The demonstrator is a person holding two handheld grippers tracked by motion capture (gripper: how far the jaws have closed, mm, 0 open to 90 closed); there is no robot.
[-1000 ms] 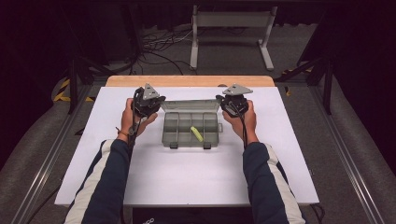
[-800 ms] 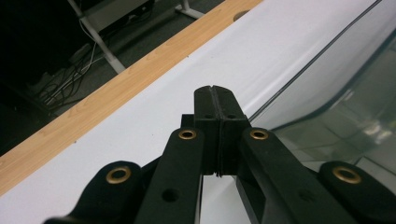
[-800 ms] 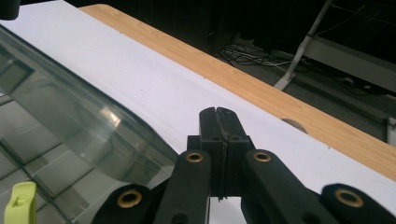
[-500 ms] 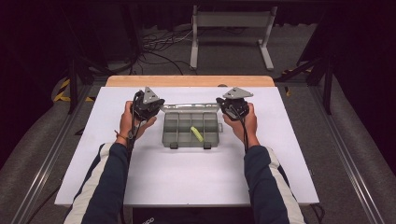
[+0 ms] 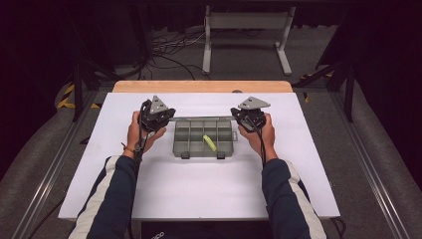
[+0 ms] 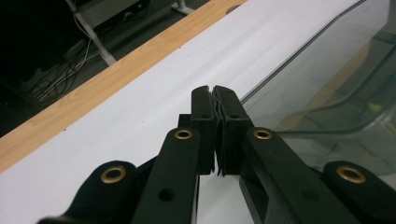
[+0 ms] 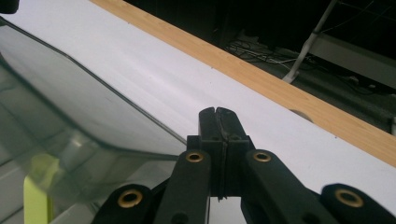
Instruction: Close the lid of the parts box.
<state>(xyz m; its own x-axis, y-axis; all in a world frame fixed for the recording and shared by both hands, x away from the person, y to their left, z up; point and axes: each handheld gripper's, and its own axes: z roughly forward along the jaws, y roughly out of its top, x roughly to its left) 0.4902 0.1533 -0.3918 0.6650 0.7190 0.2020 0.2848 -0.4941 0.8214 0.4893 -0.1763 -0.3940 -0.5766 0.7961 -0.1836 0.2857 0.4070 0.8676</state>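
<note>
So, biggest thing first: the white surface [image 5: 199, 194] with a wooden strip [image 5: 201, 86] along its far edge. Sitting a bit past the middle of it is the grey organizer box [image 5: 203, 139], divided into compartments, with two latches on its near side. Its clear lid [image 6: 327, 88] is up, and from the high view it shows as a thin line along the back of the box. Both gripper views look right across that lid, tilted over the compartments.

Left tongs [image 5: 155, 116] are at the lid's left end, right tongs [image 5: 249, 117] at its right end, each held in one hand, forearms coming in from the near side. In both gripper views the jaws are pressed tight together at the lid's edge, and it looks like each pair is pinching a corner of the lid.

Smallest bit: a yellow-green stick [image 5: 209, 142] lying slanted in one of the middle compartments, near the front of the box.
</note>
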